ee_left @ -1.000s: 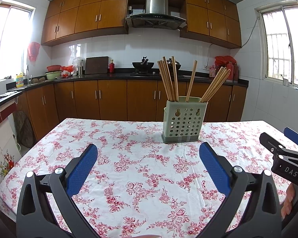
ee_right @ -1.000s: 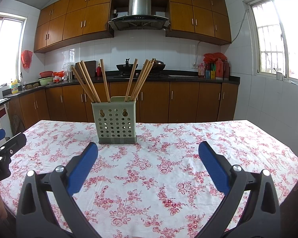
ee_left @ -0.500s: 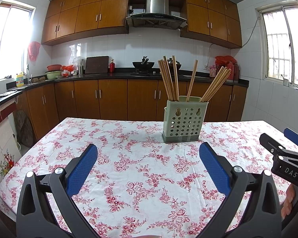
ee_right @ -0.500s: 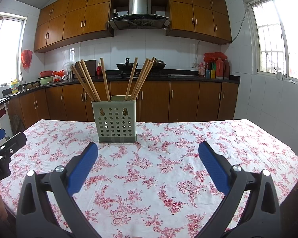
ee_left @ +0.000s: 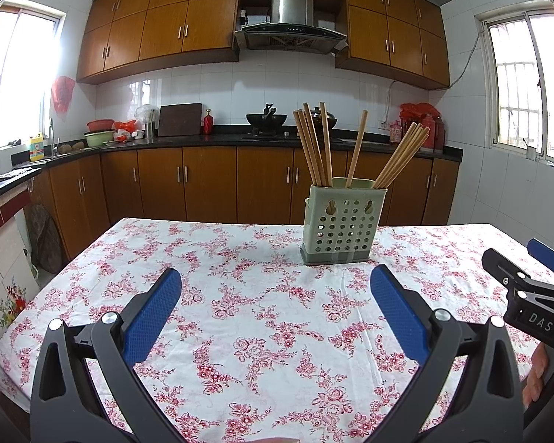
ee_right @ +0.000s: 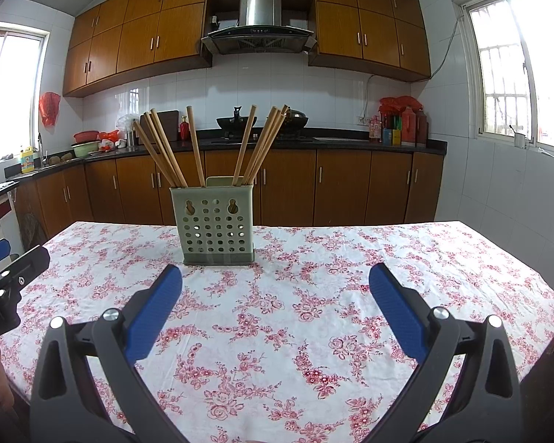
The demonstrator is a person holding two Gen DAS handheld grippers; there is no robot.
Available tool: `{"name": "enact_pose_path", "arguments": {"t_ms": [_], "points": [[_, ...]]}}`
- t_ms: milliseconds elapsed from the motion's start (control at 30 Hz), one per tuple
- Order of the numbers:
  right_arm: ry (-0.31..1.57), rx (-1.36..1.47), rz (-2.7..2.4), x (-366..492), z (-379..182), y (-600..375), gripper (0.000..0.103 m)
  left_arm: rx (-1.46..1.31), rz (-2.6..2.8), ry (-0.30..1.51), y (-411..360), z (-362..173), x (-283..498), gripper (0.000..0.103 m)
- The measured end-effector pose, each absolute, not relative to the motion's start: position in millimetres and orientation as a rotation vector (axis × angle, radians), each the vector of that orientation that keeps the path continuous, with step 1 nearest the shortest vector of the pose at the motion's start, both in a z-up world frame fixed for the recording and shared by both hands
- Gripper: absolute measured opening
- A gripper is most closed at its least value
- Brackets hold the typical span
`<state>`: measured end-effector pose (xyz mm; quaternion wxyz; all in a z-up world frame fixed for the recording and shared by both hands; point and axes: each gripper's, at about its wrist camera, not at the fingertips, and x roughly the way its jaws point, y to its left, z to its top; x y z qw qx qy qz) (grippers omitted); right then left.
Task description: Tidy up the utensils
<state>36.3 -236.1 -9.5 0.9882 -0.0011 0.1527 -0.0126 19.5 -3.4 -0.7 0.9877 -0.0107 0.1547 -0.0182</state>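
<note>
Chopsticks (ee_right: pixel 207 147) all stood in the holder (ee_right: pixel 218 225); none seen loose beside it; left gripper (ee_left: pixel 276 286) and right gripper (ee_right: pixel 276 280) held spread, empty; task judged done.

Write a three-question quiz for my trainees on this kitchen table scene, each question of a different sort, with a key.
1. True or false: the left gripper is shut on a chopstick.
2. Where are the chopsticks? A) flat on the tablecloth B) standing in the green holder C) in the right gripper
3. Fill in: the holder stands on a ____ tablecloth.

Key: 1 false; 2 B; 3 floral.
</note>
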Motion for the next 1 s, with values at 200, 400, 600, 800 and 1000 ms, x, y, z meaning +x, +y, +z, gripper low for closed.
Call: {"name": "enact_pose_path", "arguments": {"t_ms": [200,400,600,800,1000], "points": [[0.307,-0.002,-0.025,35.5,-10.2,-236.5,0.099,-0.022,-0.037,0.311,-3.2,-0.5,19.6,0.101],[0.308,-0.001,-0.025,36.1,-10.8,-236.4,0.099,-0.025,-0.035,0.314,-2.9,-2.1,19.3,0.101],[0.31,-0.001,-0.025,34.6,-12.5,-235.6,0.099,-0.028,-0.035,0.315,-1.2,-4.2,18.6,0.101],[0.31,-0.001,-0.025,36.0,-11.7,-235.9,0.099,-0.032,-0.035,0.318,-0.1,-5.3,18.0,0.101],[0.311,-0.001,-0.025,36.1,-11.4,-236.1,0.099,-0.035,-0.034,0.317,0.9,-3.8,19.9,0.101]]}}
